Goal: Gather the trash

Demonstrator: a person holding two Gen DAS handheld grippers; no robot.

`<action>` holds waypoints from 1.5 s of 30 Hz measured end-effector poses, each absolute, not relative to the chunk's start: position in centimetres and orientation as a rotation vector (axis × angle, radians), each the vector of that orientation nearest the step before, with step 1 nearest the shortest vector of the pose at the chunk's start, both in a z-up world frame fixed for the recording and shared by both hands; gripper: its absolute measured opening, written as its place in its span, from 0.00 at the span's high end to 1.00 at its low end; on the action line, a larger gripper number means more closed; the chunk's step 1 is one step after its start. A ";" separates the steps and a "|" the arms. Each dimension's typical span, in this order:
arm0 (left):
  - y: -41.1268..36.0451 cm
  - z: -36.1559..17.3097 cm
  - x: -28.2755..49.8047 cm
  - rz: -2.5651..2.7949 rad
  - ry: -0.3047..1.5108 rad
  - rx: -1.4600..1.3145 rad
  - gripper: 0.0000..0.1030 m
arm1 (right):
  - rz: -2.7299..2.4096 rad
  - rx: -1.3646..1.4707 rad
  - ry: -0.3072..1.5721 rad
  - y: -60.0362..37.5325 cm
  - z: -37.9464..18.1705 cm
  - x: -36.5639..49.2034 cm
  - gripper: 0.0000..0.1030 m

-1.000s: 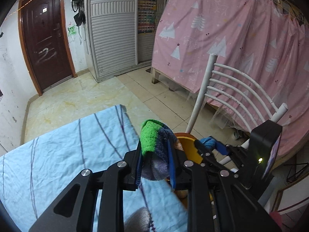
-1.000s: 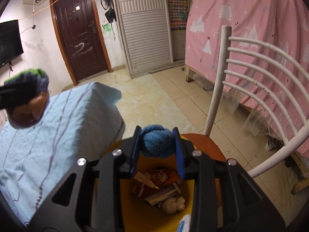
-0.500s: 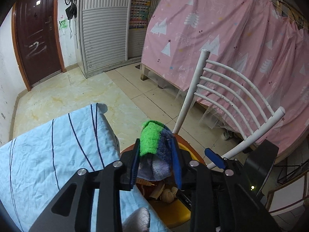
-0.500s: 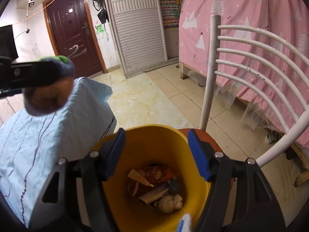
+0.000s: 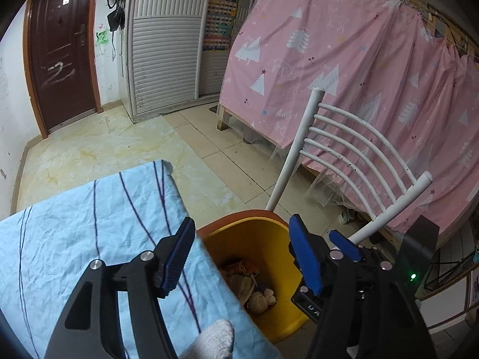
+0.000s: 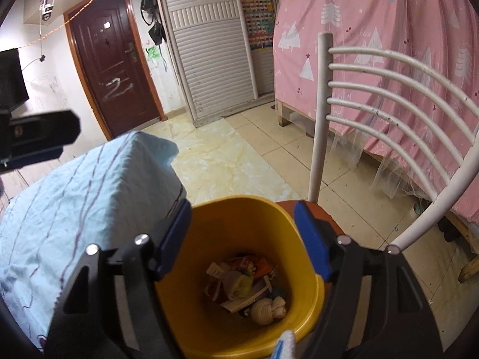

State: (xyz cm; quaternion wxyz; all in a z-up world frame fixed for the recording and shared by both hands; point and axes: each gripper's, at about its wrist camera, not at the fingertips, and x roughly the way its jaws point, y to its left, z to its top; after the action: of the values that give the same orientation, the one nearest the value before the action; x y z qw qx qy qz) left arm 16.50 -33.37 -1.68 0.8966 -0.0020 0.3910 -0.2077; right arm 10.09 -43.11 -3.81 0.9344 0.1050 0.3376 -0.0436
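Note:
A yellow bin [image 6: 239, 209] stands on a brown chair seat [image 6: 326, 212] beside the table. It holds several scraps, a green and grey knitted ball [image 6: 238, 282] and a cream knotted lump [image 6: 268, 309]. My right gripper [image 6: 242, 236] is open and empty right above the bin. My left gripper [image 5: 244, 249] is open and empty over the table edge and the bin [image 5: 263, 233]. The right gripper's blue fingertip [image 5: 344, 243] shows to the right in the left wrist view.
A table with a light blue striped cloth [image 5: 89, 224] lies left of the bin. The white chair back [image 6: 389, 98] rises right behind it. A pink curtain [image 5: 359, 74] hangs at the right. Tiled floor [image 5: 119, 146] leads to a brown door [image 5: 57, 59].
My left gripper opened and let go of the green and grey knitted ball, which now lies in the bin. My right gripper, open since half a second ago, stays over the bin.

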 end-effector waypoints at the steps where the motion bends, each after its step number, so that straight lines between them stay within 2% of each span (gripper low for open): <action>1: -32.8 -1.4 16.2 -0.430 0.806 -0.010 0.41 | -0.088 0.214 0.686 -42.9 -3.5 9.9 0.27; 3: -32.0 -1.1 15.8 -0.426 0.796 -0.017 0.35 | -0.083 0.224 0.678 -42.7 -2.8 9.6 0.14; 9: -28.9 0.0 14.1 -0.392 0.741 -0.011 0.25 | -0.068 0.214 0.649 -41.0 -0.9 8.5 0.08; 15: -24.9 0.9 12.7 -0.336 0.702 -0.020 0.19 | -0.041 0.180 0.621 -38.3 1.2 7.9 0.06; 30: -15.6 0.9 9.6 -0.145 0.633 -0.031 0.14 | 0.074 0.083 0.592 -30.1 4.3 6.8 0.06; 45: -7.4 0.4 7.4 0.003 0.625 -0.089 0.13 | 0.200 -0.008 0.614 -21.9 4.6 6.3 0.06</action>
State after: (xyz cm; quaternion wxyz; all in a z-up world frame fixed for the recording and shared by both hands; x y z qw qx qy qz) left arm 7.39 -7.44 0.41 0.9507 -0.0438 0.3072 0.0014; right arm 6.28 -21.93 4.65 0.9483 -0.0039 0.3016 0.0984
